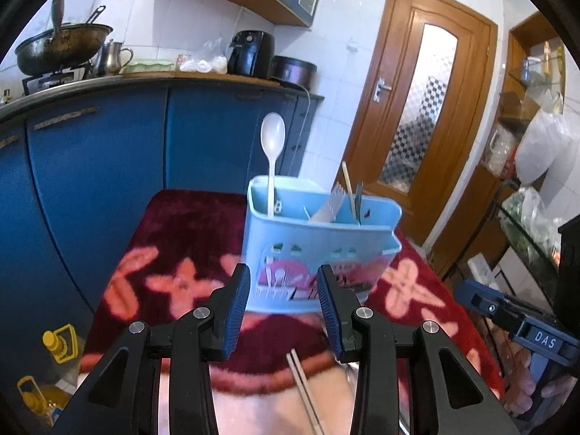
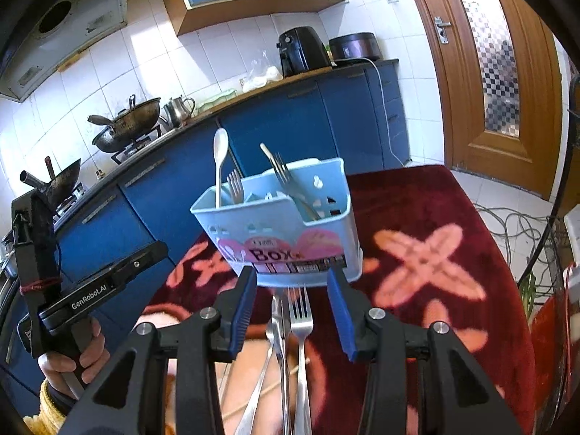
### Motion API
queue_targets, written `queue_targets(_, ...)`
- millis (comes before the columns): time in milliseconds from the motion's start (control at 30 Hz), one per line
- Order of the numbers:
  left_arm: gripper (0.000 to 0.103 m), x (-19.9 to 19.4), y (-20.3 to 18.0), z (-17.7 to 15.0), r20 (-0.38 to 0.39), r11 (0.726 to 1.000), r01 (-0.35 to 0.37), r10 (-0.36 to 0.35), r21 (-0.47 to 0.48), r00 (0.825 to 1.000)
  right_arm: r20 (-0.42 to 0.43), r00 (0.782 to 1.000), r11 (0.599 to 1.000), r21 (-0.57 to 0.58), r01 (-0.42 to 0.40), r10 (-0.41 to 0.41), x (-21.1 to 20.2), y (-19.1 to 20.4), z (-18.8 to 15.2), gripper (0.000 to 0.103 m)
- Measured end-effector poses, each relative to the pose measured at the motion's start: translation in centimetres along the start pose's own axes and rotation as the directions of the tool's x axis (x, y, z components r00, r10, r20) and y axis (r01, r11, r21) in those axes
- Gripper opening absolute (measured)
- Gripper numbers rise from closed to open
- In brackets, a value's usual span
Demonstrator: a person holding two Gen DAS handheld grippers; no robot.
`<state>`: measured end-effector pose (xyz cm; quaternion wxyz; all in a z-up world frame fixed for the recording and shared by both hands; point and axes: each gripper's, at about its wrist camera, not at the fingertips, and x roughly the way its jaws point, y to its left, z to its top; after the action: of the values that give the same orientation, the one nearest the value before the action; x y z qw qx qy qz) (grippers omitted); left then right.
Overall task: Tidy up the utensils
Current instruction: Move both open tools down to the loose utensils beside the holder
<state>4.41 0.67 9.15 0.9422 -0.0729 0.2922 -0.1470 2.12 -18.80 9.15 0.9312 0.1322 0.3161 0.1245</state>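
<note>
A light blue plastic utensil box [image 1: 319,246] [image 2: 290,232] stands upright on a dark red flowered cloth [image 1: 174,239] [image 2: 435,239]. It holds a white plastic spoon [image 1: 272,141] [image 2: 220,152], forks [image 1: 331,203] [image 2: 235,185] and other cutlery [image 2: 281,170]. My left gripper [image 1: 284,311] is open and empty in front of the box; chopsticks [image 1: 304,391] lie below it. My right gripper [image 2: 291,311] is open just before the box, above a metal fork [image 2: 301,333] and more cutlery [image 2: 277,340] lying on the cloth. The other gripper shows at the right [image 1: 522,322] and the left [image 2: 94,290].
Blue cabinets [image 1: 108,166] [image 2: 290,123] with a counter, woks [image 1: 61,47] [image 2: 127,127], kettle and air fryer [image 1: 250,52] stand behind. A wooden door [image 1: 417,108] is at right. Yellow-capped bottles [image 1: 58,340] stand on the floor at left. Cables [image 2: 514,224] lie on the floor.
</note>
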Motion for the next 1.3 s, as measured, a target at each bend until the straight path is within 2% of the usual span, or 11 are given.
queue_targets(433,0.039,2.2,-0.8,-3.9,-0.149,0.999,-0.017,0.022,0.04,0.989,-0.084,0.996,0.999,0.043,0.02,-0.017,1.5,-1.2,-3.2,0.044)
queue_targets(833,0.039,5.2,-1.5,-7.1,-0.302,0.996,-0.041,0.064,0.082,0.951,-0.127,0.992,0.995,0.093,0.03,-0.018,2.5,-2.7,-5.0,0.044)
queue_targets(1100,0.039,6.5,-1.6,-8.5,-0.366,0.994,-0.045,0.078,0.098,0.927,-0.139,0.99,0.993,0.116,0.029,-0.012,2.9,-3.5,-5.7,0.044)
queue_targets(1300,0.039,6.7,-1.3,-8.6,-0.368,0.994,-0.06,0.091,0.095,0.926,-0.146,0.989,0.992,0.126,0.023,-0.005,3.0,-3.9,-6.0,0.044)
